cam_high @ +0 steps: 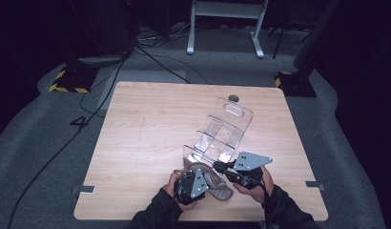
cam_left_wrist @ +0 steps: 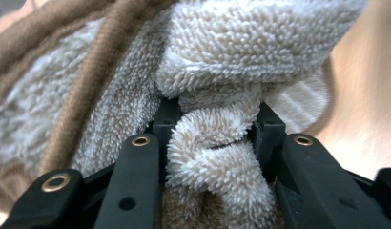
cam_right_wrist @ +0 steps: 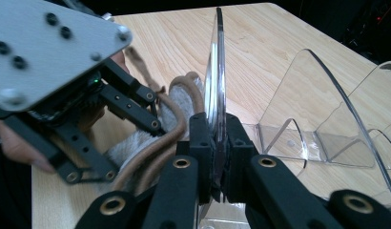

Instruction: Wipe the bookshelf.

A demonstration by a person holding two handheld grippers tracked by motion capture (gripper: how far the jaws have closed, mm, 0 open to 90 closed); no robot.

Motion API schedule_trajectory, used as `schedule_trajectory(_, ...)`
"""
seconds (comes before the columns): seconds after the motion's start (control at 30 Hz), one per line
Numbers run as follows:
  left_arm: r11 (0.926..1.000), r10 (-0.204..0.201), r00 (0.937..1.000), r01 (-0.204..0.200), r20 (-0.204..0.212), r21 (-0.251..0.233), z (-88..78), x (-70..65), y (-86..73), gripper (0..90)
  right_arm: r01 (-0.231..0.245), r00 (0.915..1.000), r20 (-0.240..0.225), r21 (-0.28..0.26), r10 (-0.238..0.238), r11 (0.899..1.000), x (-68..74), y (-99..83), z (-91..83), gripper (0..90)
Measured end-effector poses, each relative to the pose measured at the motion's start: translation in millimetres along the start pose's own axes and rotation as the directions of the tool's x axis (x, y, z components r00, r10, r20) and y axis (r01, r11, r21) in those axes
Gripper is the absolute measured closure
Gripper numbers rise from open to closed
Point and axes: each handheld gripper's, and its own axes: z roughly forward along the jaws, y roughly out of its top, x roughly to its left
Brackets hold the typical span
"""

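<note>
A beige fluffy slipper (cam_high: 221,189) with a brown cord trim lies at the table's near edge, in front of a clear acrylic rack (cam_high: 224,129). My left gripper (cam_high: 207,182) is shut on the slipper's fleece lining (cam_left_wrist: 241,47), and a fold of the pile bulges between its jaws (cam_left_wrist: 212,136). My right gripper (cam_high: 220,167) is shut on an upright clear panel (cam_right_wrist: 215,71) at the rack's near end (cam_right_wrist: 215,131). In the right gripper view the left gripper (cam_right_wrist: 153,121) and the slipper (cam_right_wrist: 181,102) sit just left of that panel.
The wooden table (cam_high: 146,124) has bare room to the left and behind the rack. The rack's other curved dividers (cam_right_wrist: 322,105) stand to the right of the held panel. A small dark disc (cam_high: 233,98) lies at the far edge. Cables run over the floor beyond.
</note>
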Motion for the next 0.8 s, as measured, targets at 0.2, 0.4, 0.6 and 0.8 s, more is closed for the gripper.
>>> schedule_trajectory(0.2,0.9968,-0.059,0.9944,0.064,-0.088,0.048,-8.4,24.8,-18.4,64.2,0.006,1.0,0.002,0.005,-0.006,1.0,0.4,0.6,0.4,85.5)
schedule_trajectory(0.4,0.9873,-0.13,0.9775,0.143,-0.166,0.07,-20.8,65.1,-31.5,63.8,0.006,0.9999,0.011,0.008,-0.006,1.0,2.2,2.7,3.3,85.3)
schedule_trajectory(0.6,0.9812,-0.164,0.9645,0.181,-0.207,0.067,-17.5,86.1,-33.4,63.5,-0.033,0.9977,0.06,0.009,0.032,0.999,10.3,8.5,12.5,83.6)
schedule_trajectory(0.8,0.9805,-0.169,0.9622,0.186,-0.213,0.063,-14.7,92.6,-34.9,63.6,-0.016,0.9982,0.058,0.021,0.015,1.0,18.0,14.4,19.5,75.1)
